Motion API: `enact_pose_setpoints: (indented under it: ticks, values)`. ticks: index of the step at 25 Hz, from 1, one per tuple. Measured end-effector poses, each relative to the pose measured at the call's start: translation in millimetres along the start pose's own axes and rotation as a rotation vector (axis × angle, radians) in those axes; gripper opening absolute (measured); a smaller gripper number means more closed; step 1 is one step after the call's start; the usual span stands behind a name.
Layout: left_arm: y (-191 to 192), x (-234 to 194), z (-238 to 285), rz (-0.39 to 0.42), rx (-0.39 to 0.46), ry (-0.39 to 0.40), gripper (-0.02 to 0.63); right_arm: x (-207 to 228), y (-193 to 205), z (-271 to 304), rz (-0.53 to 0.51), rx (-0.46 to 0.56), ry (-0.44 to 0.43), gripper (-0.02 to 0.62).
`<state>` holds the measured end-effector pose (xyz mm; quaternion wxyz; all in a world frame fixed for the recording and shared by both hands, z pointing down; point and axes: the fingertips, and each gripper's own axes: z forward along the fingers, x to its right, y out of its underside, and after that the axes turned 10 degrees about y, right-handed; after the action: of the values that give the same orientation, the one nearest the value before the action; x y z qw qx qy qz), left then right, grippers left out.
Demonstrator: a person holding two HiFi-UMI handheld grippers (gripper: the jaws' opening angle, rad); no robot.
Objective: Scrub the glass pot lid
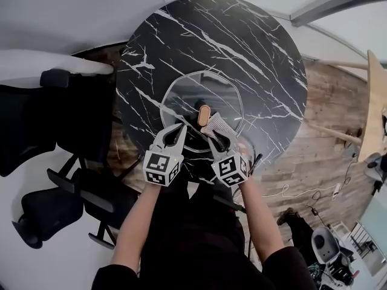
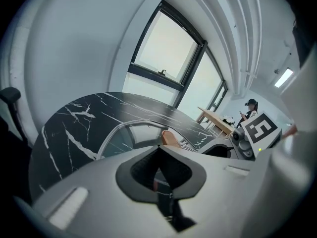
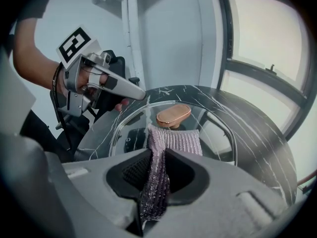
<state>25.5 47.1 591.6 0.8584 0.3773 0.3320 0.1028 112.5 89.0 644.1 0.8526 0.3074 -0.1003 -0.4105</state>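
Note:
A clear glass pot lid (image 1: 187,95) with a copper-brown knob (image 1: 204,115) lies on a round black marble table (image 1: 242,41). My left gripper (image 1: 179,128) has its jaws closed at the lid's near-left rim, and its fingertip (image 3: 141,94) meets that rim in the right gripper view. The left gripper view shows the jaws (image 2: 158,150) pressed together, with the lid (image 2: 124,138) and knob (image 2: 171,138) just beyond. My right gripper (image 1: 219,135) is shut on a grey-purple ribbed cloth (image 1: 216,125). The cloth (image 3: 173,140) hangs over the lid (image 3: 218,133) just short of the knob (image 3: 173,115).
Black office chairs (image 1: 54,138) stand close to the table's left side. A light wooden table (image 1: 375,101) and floor cables (image 1: 302,192) are off to the right on the wood floor. A person (image 2: 247,110) sits far away by the windows.

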Motion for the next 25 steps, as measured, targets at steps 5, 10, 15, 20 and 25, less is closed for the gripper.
enact_pose_setpoints:
  ticks: [5, 10, 15, 20, 25]
  values:
    - [0, -5, -12, 0.015, 0.008, 0.001, 0.002, -19, -3, 1, -0.020, -0.014, -0.010, 0.075]
    - [0, -9, -22, 0.026, 0.013, 0.013, 0.002, -54, -9, 6, -0.027, -0.037, -0.081, 0.077]
    - [2, -17, -34, 0.027, 0.016, 0.017, 0.002, -89, -9, 10, -0.072, -0.067, -0.166, 0.075]
    - [2, -23, -44, 0.015, 0.019, 0.020, 0.002, -104, -9, 11, -0.084, -0.109, -0.258, 0.075]
    - [5, -23, -51, 0.005, 0.031, 0.015, 0.002, -124, -2, 9, -0.146, -0.152, -0.350, 0.074]
